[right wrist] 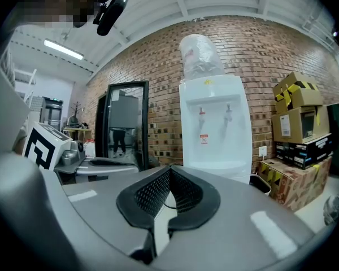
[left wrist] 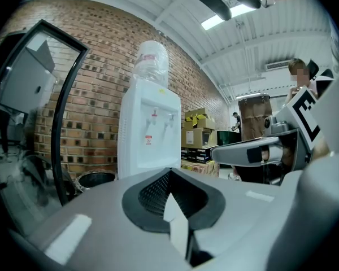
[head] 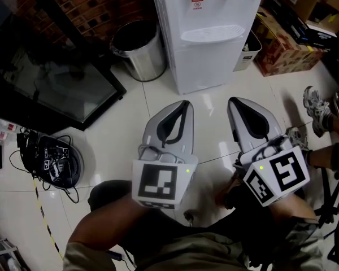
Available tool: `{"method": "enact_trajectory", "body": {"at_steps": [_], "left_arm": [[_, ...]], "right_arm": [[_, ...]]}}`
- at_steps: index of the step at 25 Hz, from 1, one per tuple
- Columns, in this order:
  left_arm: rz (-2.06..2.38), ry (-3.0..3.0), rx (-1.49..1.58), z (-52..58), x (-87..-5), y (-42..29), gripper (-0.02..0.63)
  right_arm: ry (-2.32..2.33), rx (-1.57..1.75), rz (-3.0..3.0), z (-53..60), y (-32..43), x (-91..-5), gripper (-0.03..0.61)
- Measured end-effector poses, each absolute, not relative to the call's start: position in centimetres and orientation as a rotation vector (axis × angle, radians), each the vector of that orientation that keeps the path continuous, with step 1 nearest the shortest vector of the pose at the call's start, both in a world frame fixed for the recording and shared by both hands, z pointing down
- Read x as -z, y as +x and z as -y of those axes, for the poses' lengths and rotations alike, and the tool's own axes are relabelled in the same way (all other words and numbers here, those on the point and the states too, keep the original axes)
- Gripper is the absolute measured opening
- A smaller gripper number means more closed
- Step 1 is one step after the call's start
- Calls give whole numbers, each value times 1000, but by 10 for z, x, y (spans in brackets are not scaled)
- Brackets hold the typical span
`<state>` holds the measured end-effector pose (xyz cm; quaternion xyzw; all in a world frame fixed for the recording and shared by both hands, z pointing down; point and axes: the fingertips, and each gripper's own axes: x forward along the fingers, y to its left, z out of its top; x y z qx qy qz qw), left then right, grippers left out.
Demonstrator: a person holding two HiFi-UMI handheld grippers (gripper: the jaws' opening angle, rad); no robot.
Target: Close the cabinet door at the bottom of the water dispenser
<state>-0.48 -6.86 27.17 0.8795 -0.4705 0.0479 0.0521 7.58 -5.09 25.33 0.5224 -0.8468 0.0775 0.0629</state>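
Left tongs [head: 186, 103] and right tongs [head: 231, 101] clenched, empty, short of water dispenser [head: 199, 16]; I'd push cabinet door [head: 212, 65] squarely near free edge.

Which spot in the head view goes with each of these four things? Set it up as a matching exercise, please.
Things:
1. water dispenser
2. metal bin
3. cardboard boxes
4. tangle of cables

Places:
A. on the floor at the far left
B. just right of the dispenser
C. top centre, ahead of both grippers
D. just left of the dispenser

Pairs: 1-C, 2-D, 3-B, 4-A
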Motion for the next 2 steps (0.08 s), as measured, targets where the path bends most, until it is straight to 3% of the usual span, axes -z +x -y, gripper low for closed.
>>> {"method": "enact_trajectory", "body": {"at_steps": [2], "left_arm": [[1430,2677,-146,69,-272,-5,0]], "right_arm": [[1584,-237,2554,52,76,-254,0]]}}
